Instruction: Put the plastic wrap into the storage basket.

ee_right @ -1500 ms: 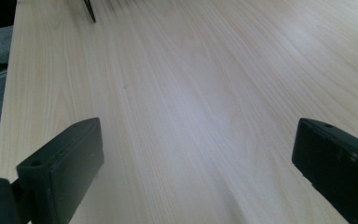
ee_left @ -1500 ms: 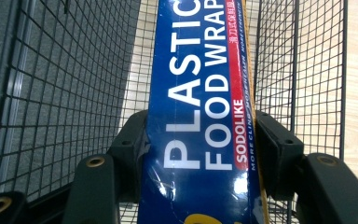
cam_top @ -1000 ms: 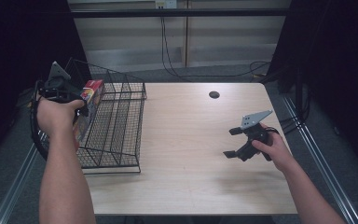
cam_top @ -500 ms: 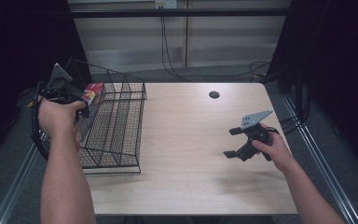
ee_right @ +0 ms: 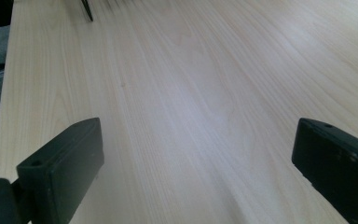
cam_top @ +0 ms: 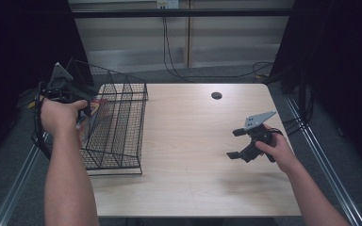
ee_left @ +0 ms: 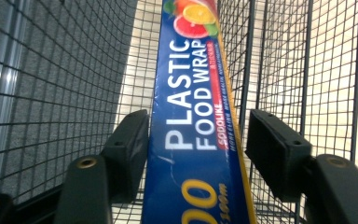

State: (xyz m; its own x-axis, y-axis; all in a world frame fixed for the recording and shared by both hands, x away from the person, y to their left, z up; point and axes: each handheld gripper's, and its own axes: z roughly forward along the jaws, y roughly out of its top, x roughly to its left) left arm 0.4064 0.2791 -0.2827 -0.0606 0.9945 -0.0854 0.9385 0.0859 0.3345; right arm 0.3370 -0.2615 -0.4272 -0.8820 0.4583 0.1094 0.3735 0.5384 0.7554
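A long blue box of plastic food wrap (ee_left: 191, 116) slants down into the black wire basket (cam_top: 118, 132) at the table's left end. My left gripper (ee_left: 196, 128) is shut on the box, one pad on each long side. In the high view the left hand holds that gripper (cam_top: 82, 110) over the basket's left wall, and the box's red end (cam_top: 97, 103) shows through the wires. My right gripper (cam_top: 233, 144) is open over the bare wood at the right, and nothing lies between its jaws (ee_right: 198, 140).
The light wooden table (cam_top: 193, 179) has a round dark cable hole (cam_top: 216, 95) near its far edge. Metal rails run along both sides of the table. Basket mesh (ee_left: 307, 70) surrounds the left gripper closely on both sides.
The left hand has lowered a little, taking the box deeper into the basket. The right gripper has stayed put.
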